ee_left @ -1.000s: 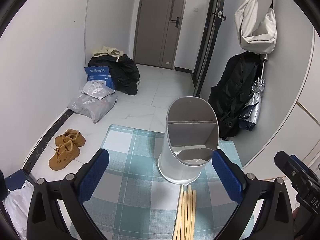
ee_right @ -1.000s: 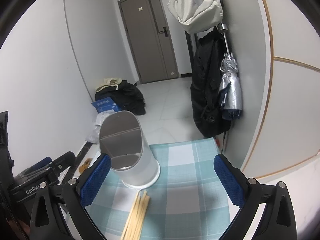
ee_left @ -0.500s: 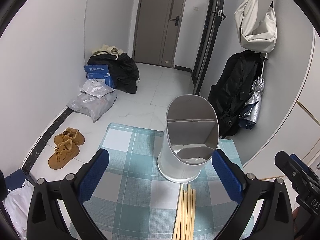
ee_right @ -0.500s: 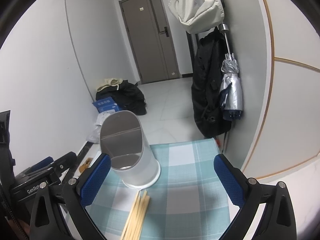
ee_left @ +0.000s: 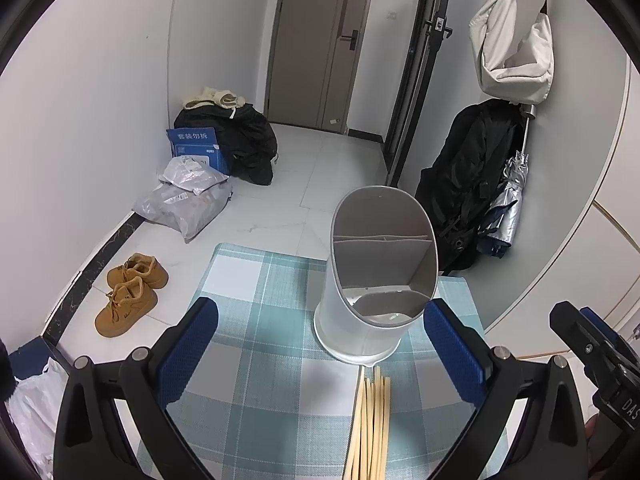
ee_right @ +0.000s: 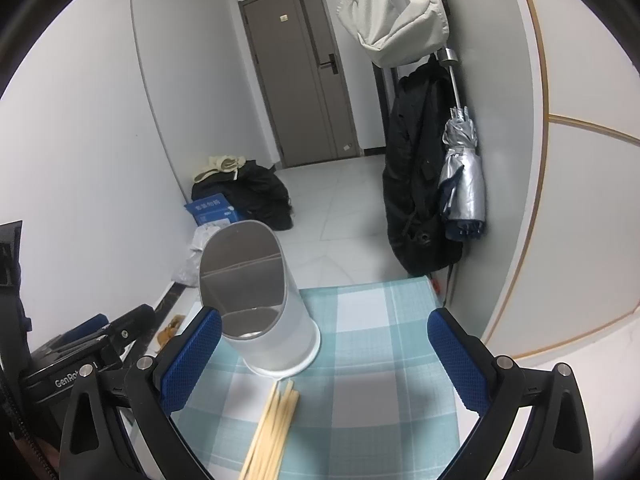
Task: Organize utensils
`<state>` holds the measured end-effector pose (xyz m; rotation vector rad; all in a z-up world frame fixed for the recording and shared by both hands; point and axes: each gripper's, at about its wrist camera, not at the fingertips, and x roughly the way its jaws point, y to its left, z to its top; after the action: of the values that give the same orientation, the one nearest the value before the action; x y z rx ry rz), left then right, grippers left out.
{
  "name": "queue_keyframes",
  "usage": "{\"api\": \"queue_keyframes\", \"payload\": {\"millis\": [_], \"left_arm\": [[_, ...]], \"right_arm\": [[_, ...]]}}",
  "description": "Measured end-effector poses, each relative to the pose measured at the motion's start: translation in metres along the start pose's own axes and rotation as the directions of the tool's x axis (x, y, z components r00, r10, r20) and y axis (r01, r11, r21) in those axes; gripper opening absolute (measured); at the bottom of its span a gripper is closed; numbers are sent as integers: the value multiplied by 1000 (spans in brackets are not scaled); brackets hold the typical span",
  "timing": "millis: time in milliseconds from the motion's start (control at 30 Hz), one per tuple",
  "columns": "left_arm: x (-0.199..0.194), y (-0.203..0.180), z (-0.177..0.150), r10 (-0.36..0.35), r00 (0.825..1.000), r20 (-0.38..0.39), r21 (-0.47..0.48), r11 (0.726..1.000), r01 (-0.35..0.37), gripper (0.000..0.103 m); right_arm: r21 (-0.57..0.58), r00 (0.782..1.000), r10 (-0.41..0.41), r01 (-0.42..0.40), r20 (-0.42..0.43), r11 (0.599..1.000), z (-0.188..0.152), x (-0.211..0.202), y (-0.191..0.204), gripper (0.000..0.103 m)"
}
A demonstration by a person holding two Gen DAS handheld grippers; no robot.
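A white utensil holder with grey inner dividers stands on the teal checked tablecloth; it also shows in the right wrist view as the holder. A bundle of several wooden chopsticks lies flat just in front of the holder, the same chopsticks seen from the right. My left gripper hovers above the cloth, open, nothing between its blue pads. My right gripper is also open and empty, to the right of the holder.
The table's far edge drops to a tiled floor with brown shoes, grey parcels, a blue box and black bags. A black coat and folded umbrella hang on the right wall.
Both views have shifted only slightly; the holder and chopsticks stay put, and both grippers remain open.
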<state>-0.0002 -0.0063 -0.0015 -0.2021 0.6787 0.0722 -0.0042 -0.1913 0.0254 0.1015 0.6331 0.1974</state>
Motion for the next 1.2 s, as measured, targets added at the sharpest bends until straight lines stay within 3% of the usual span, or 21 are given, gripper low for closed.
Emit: {"api": "queue_keyframes", "payload": {"millis": [633, 833, 1000, 1067, 1200], "left_arm": [[2, 3, 0, 0, 1000, -5, 1, 1000, 0, 100], [10, 16, 0, 6, 1000, -30, -20, 1000, -7, 100], [17, 37, 1, -5, 997, -74, -58, 998, 1, 100], [22, 46, 1, -24, 993, -113, -79, 997, 15, 100], [26, 56, 1, -33, 987, -158, -98, 995, 18, 100]], "right_arm": [[-6, 1000, 16, -16, -10, 1000, -2, 3, 1, 102], [-11, 993, 58, -60, -101, 998, -14, 25, -1, 90], [43, 956, 110, -102, -273, 994, -35, 60, -4, 75], [48, 931, 118, -108, -345, 993, -46, 77, -3, 63], [20, 889, 104, -106, -446, 994, -65, 104, 6, 56]]}}
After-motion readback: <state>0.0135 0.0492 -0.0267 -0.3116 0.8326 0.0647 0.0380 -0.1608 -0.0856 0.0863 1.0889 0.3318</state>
